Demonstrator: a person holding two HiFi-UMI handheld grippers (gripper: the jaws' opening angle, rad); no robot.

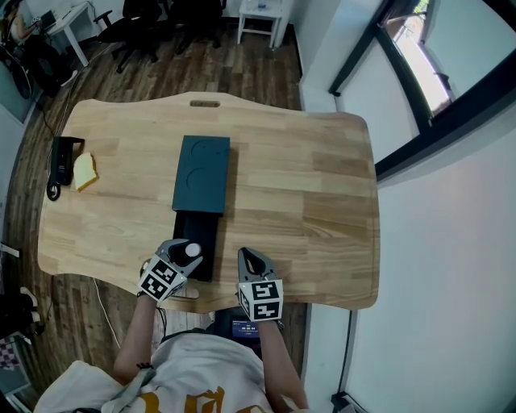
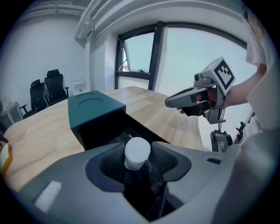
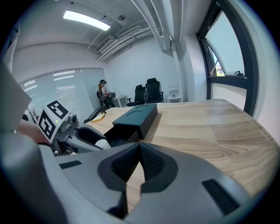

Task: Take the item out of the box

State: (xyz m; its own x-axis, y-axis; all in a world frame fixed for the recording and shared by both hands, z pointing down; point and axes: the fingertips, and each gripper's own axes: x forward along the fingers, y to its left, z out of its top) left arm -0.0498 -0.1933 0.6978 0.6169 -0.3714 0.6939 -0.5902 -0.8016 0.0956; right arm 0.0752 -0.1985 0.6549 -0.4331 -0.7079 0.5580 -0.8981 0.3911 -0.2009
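Note:
A dark teal box (image 1: pixel 201 171) lies in the middle of the wooden table, its black drawer (image 1: pixel 196 232) pulled out toward me. A dark item with a round white cap (image 2: pixel 137 152) stands upright at the drawer's near end. My left gripper (image 1: pixel 187 248) is over that end, its ribbed pads (image 2: pixel 114 160) on either side of the cap; I see no firm press on it. My right gripper (image 1: pixel 251 256) hovers just right of the drawer near the table's front edge, jaws shut and empty. The right gripper view shows the box (image 3: pixel 139 114) ahead to the left.
A black device (image 1: pixel 63 160) and a yellow pad (image 1: pixel 85 171) lie at the table's left edge. The table's front edge (image 1: pixel 322 300) is right under both grippers. Office chairs (image 1: pixel 145 24) stand beyond the far side.

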